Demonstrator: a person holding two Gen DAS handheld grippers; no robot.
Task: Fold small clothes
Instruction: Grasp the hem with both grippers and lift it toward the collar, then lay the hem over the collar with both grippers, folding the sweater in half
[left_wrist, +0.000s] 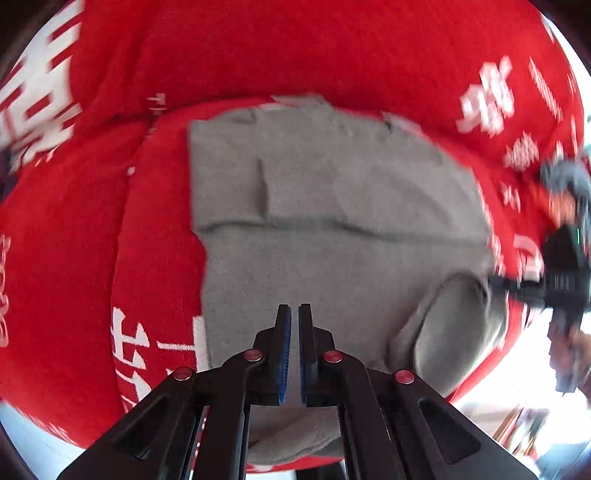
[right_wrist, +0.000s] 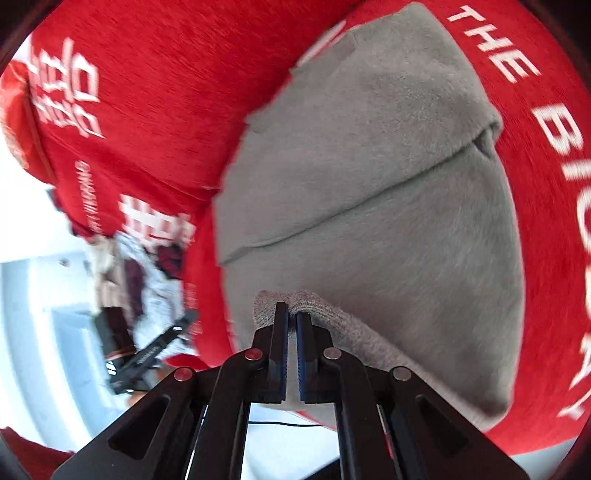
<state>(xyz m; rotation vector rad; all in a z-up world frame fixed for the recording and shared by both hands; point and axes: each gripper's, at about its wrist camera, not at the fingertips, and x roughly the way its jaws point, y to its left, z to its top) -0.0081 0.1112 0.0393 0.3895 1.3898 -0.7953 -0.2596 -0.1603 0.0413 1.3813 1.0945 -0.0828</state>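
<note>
On the left, the left hand-held gripper (left_wrist: 294, 314) hangs steeply over a grey garment (left_wrist: 332, 206) that lies on a red cloth (left_wrist: 277, 48) with white lettering. Its jaws are together, with only a sliver of gap, and no fabric shows between the tips; grey cloth runs underneath the fingers, but whether any of it is pinched lower down I cannot tell. In this view the garment already has a crease running across its middle and a stepped upper layer, so at least one fold seems to be in.

Further right, near the garment's lower right corner, a rolled edge (left_wrist: 447, 317) lifts off the cloth toward the right hand-held gripper (right_wrist: 291, 314), seen at that edge of the left view as a dark blur. In its own view the right jaws are clamped on that ribbed grey edge, which bunches over the tips.

My reading is that the task is partway: the garment is laid out and partly folded, one corner is lifted for the next fold, and that fold plus smoothing remain. A blurred heap (right_wrist: 147, 266) beyond the cloth may be more clothes waiting.
</note>
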